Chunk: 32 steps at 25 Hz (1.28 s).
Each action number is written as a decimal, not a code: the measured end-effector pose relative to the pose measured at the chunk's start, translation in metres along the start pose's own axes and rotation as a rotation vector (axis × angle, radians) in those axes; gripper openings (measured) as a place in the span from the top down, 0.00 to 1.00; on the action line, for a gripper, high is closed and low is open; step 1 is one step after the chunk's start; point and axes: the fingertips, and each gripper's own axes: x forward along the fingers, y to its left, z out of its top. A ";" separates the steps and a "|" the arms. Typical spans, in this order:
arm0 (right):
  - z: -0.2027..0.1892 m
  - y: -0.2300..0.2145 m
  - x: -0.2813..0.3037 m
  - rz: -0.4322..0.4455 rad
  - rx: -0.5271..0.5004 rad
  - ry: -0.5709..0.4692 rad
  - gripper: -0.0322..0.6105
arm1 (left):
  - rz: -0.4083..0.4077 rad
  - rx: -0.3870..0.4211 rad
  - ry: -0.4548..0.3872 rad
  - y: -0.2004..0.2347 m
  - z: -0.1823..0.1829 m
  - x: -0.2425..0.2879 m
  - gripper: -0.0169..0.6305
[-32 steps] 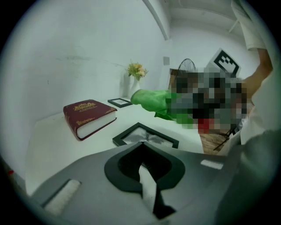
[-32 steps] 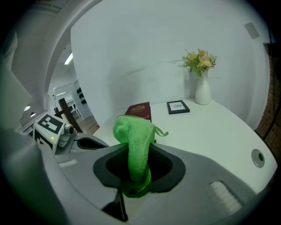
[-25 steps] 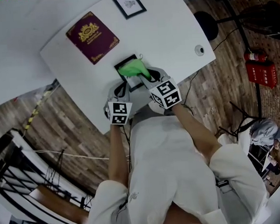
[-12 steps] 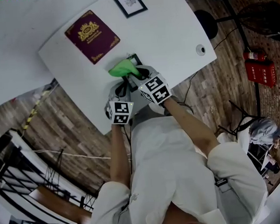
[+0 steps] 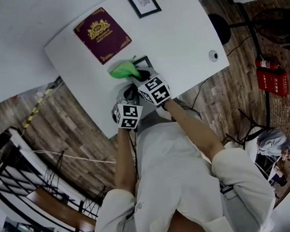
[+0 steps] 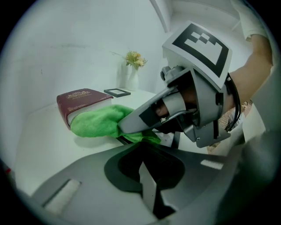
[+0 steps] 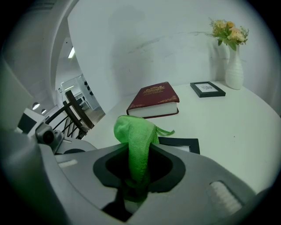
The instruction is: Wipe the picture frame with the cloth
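Swept sideways during the last second, carrying the cloth from the middle of the picture frame to its book-side edge. Grips the cloth in the right gripper: tongs closed on the green fold, loose bundle bulging past the tips and overhanging that edge. Holds the left gripper just short of the picture frame's near edge, tongs pressed together with nothing seen between them. Leaves the picture frame flat on the white table, far corner exposed, remainder under cloth and grippers. Red book just beyond the picture frame on the cloth side; small second frame and vase well beyond its far edge.

Caution, as a judgement: expect the unclamped picture frame to slide or turn under wiping pressure. Guard against the loose bundle catching the raised border and pulling free of the tongs. Avoid drifting off the edge and leaving the exposed corner unwiped.
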 end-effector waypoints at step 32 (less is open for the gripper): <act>-0.008 -0.060 -0.021 -0.157 0.012 0.024 0.81 | 0.031 -0.039 -0.002 0.001 0.000 0.003 0.94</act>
